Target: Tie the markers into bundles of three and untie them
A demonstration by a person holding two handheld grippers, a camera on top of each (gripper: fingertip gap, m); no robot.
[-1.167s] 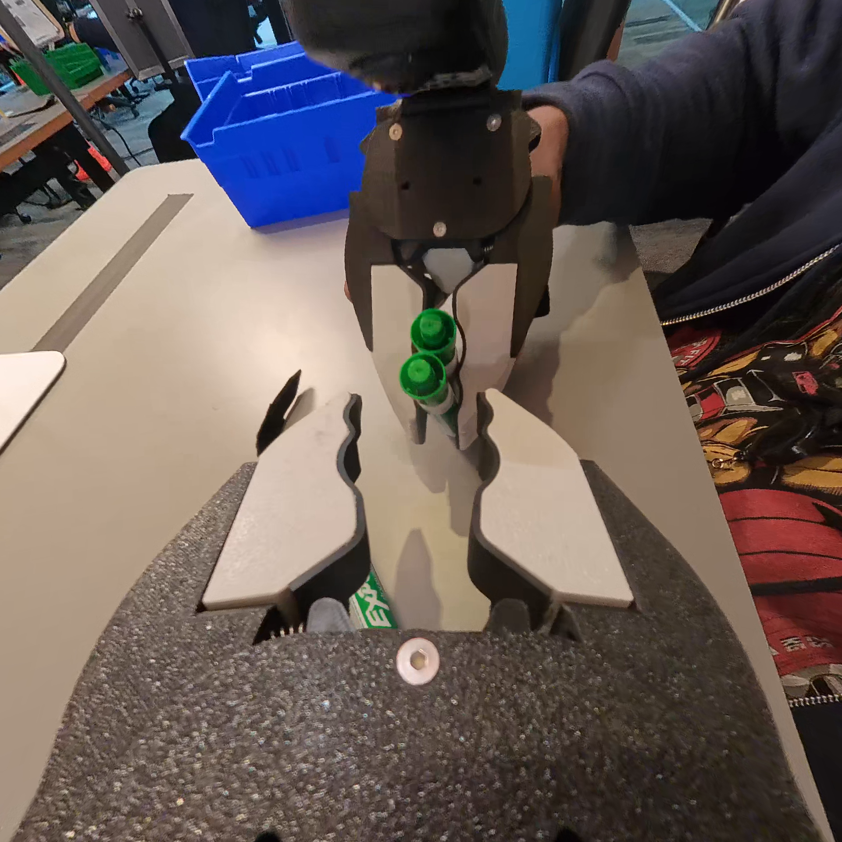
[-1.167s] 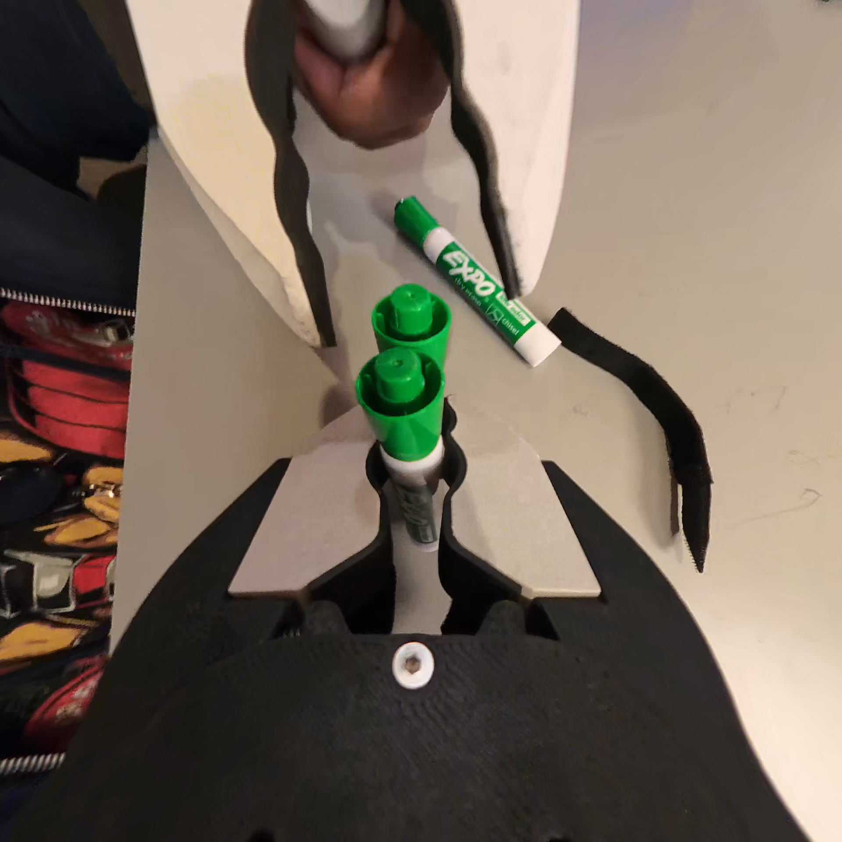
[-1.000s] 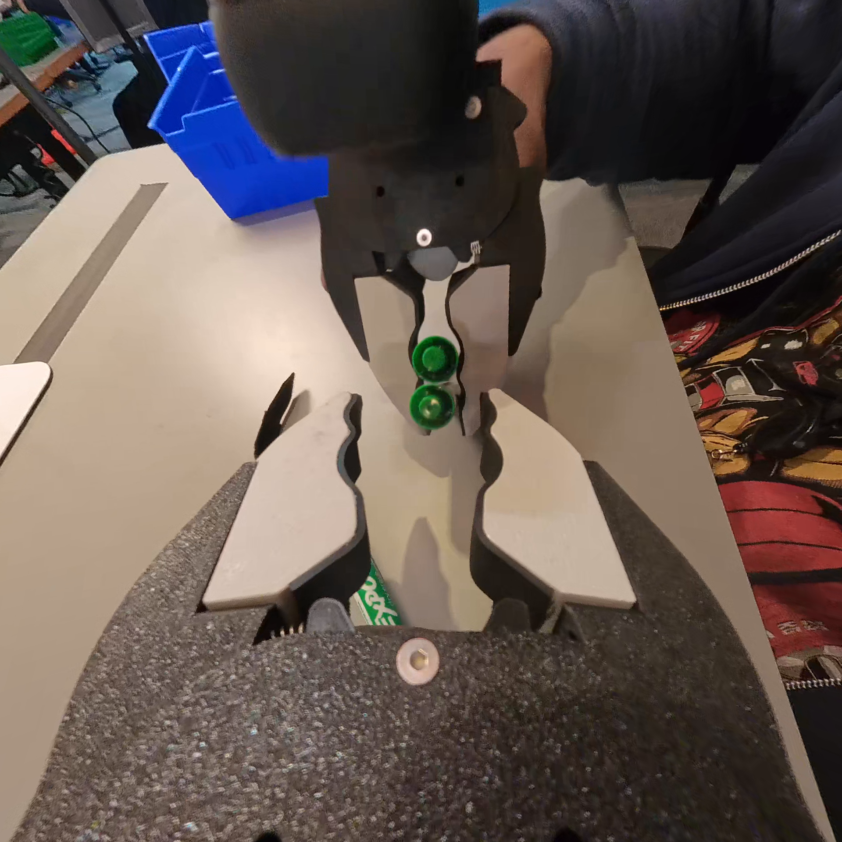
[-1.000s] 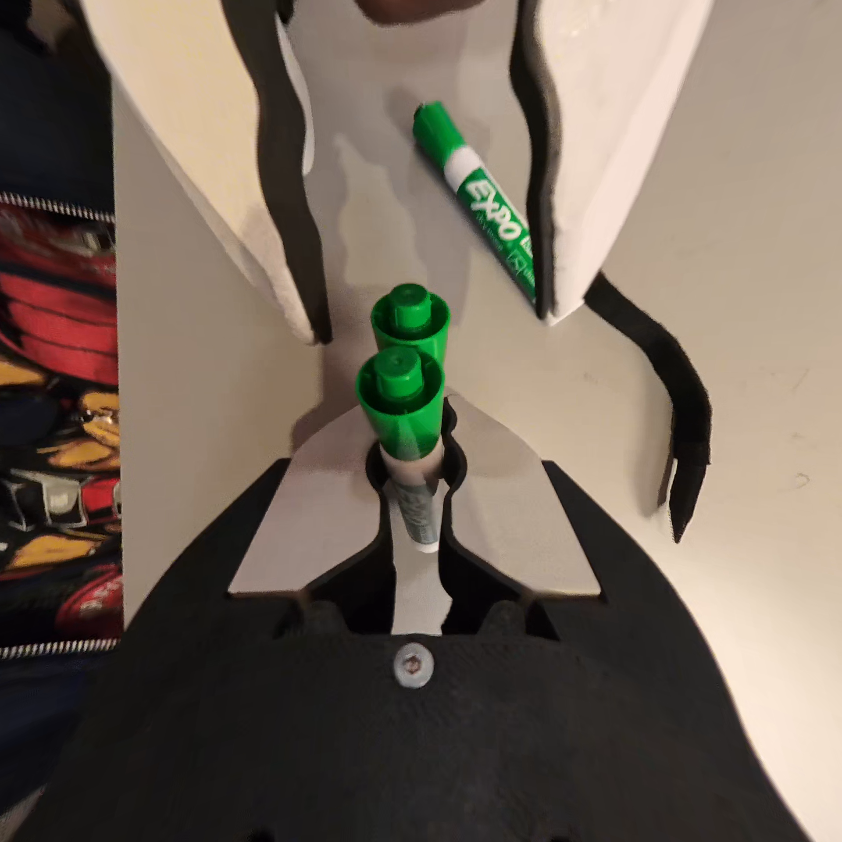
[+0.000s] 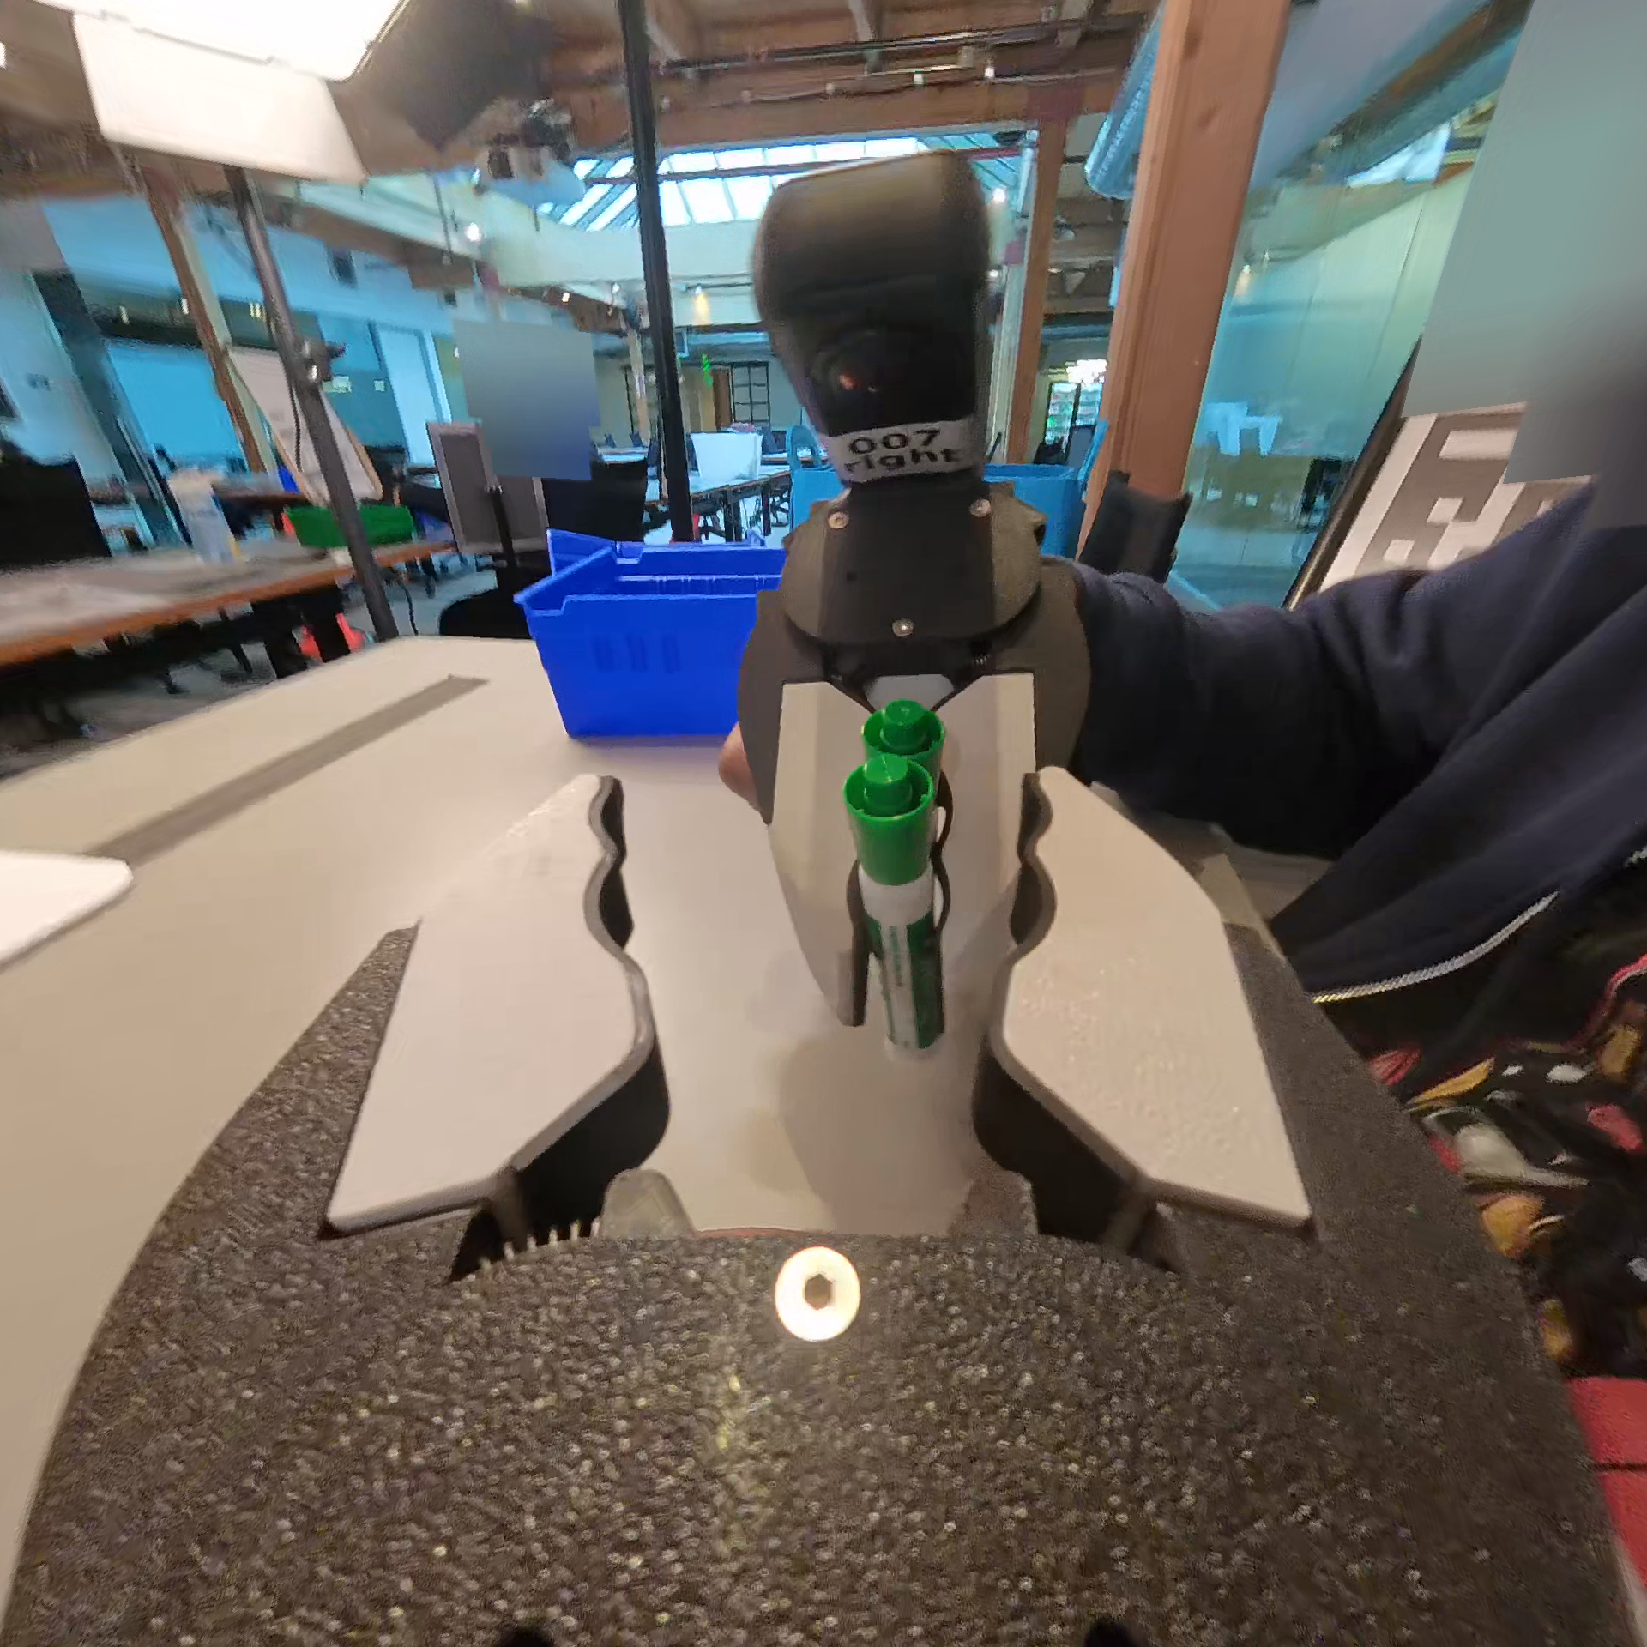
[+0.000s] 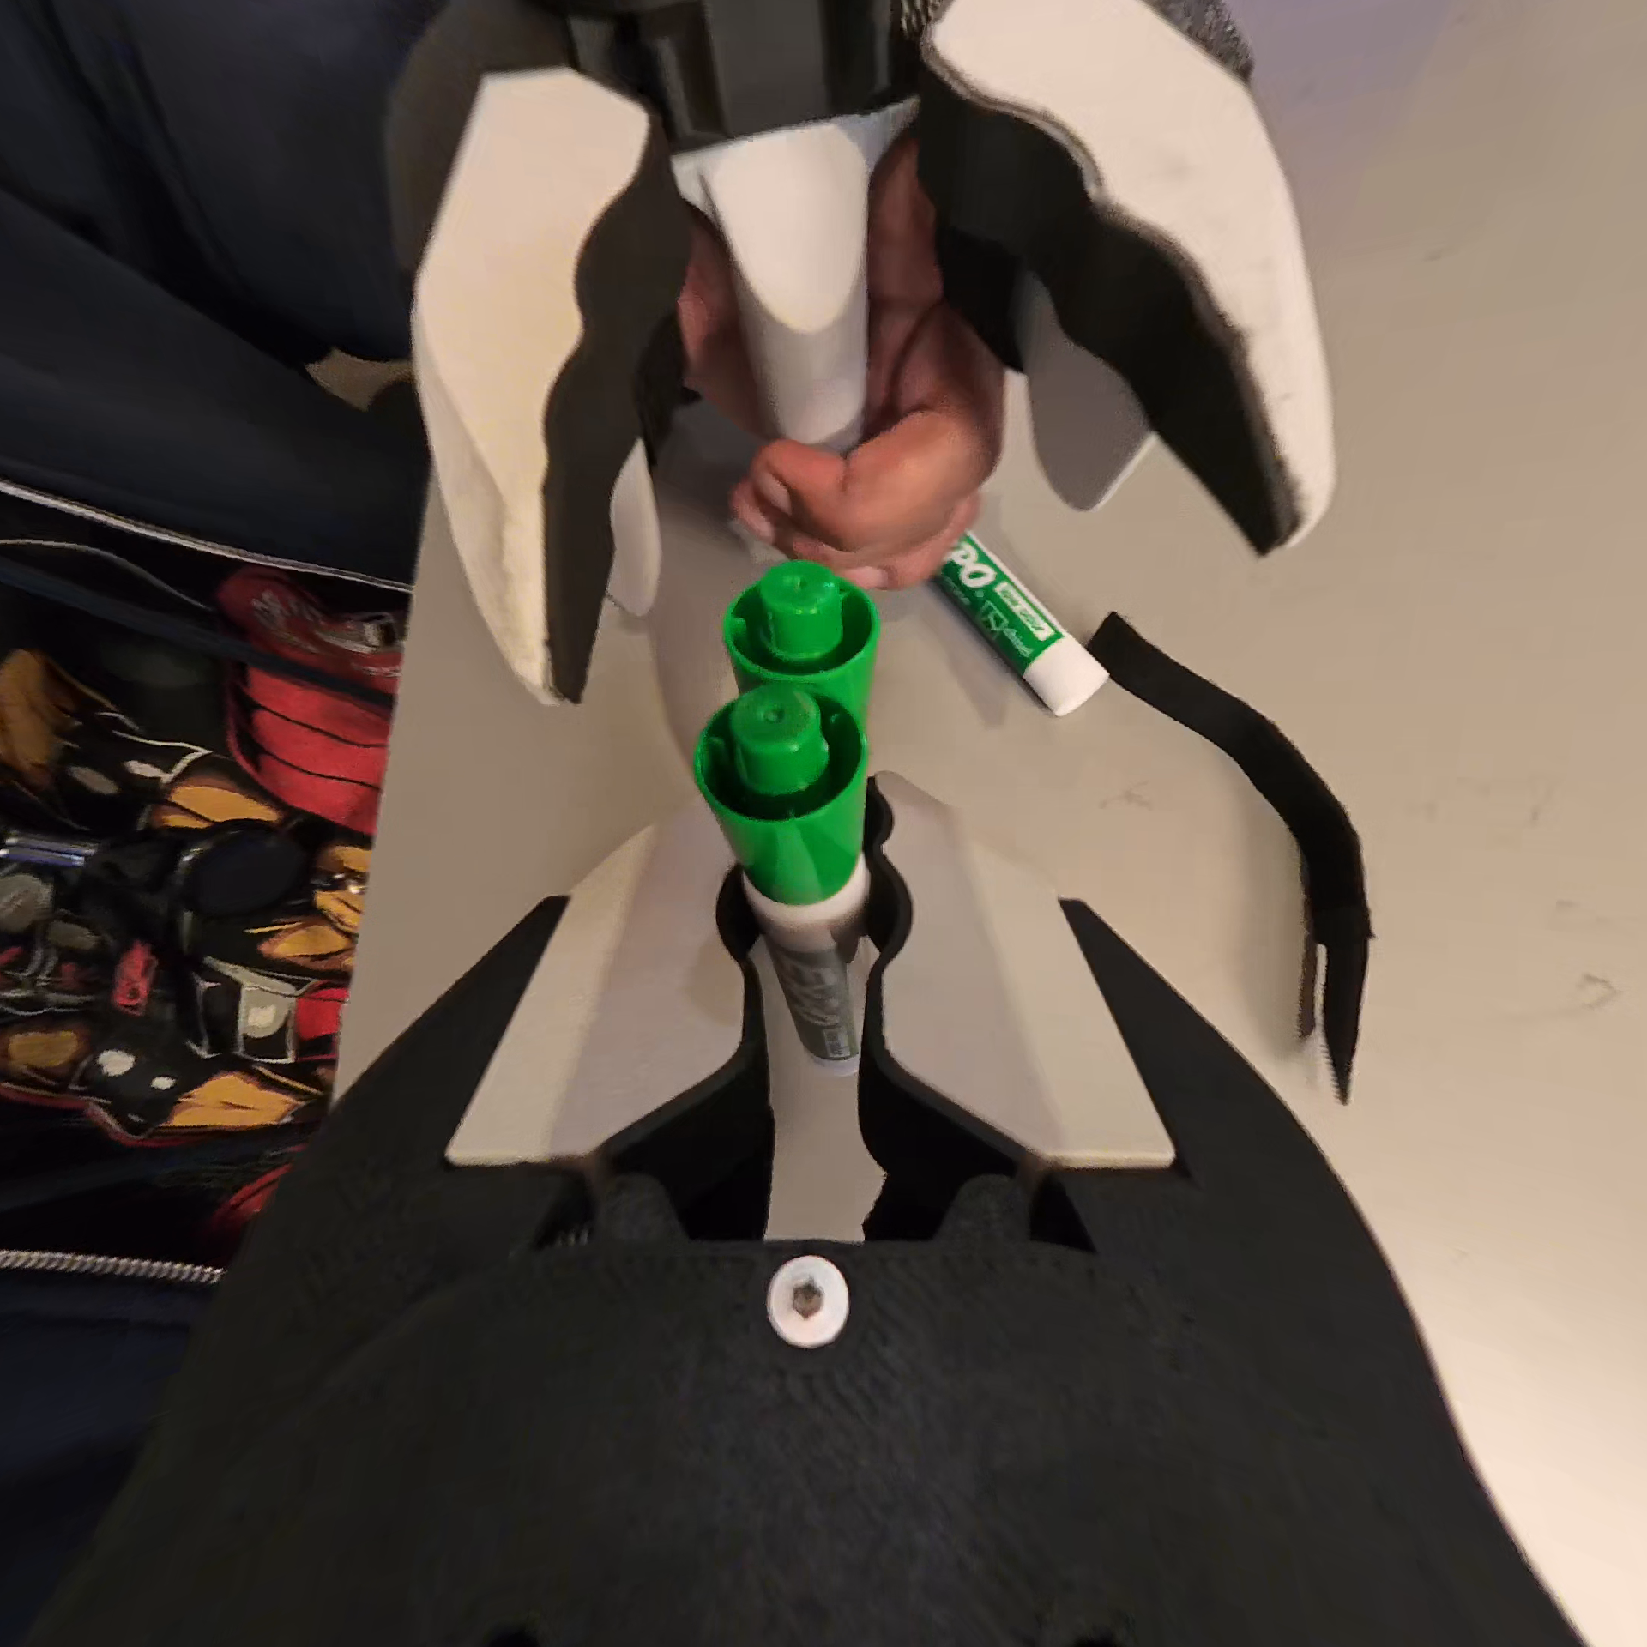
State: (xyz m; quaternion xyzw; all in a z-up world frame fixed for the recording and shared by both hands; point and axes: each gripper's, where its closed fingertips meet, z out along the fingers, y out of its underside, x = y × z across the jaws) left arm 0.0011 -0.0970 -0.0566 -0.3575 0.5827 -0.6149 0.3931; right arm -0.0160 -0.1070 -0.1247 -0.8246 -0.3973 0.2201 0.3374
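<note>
My right gripper (image 6: 793, 829) is shut on two green-capped markers (image 6: 784, 802) and holds them upright, caps up, one behind the other. In the left wrist view they stand between the right gripper's (image 5: 900, 900) pads, the front marker (image 5: 896, 882) reaching down toward the table. My left gripper (image 5: 820, 784) is wide open and empty, facing the right gripper; it also shows in the right wrist view (image 6: 918, 615), just beyond the markers. A third green marker (image 6: 1025, 633) lies on the table under it. A black strap (image 6: 1283, 784) lies curled to the marker's right.
The pale grey table (image 5: 267, 891) carries a blue bin (image 5: 651, 642) at the back and a white flat object (image 5: 45, 891) at the left edge. A person's dark sleeve (image 5: 1292, 695) and torso are along the right side. A hand (image 6: 856, 499) grips the left gripper's handle. The left gripper's tips are roughly 7 centimetres from the right gripper's.
My left gripper has opened wider and tilted up, so its view now looks level across the table. The right gripper has stayed shut on the two markers.
</note>
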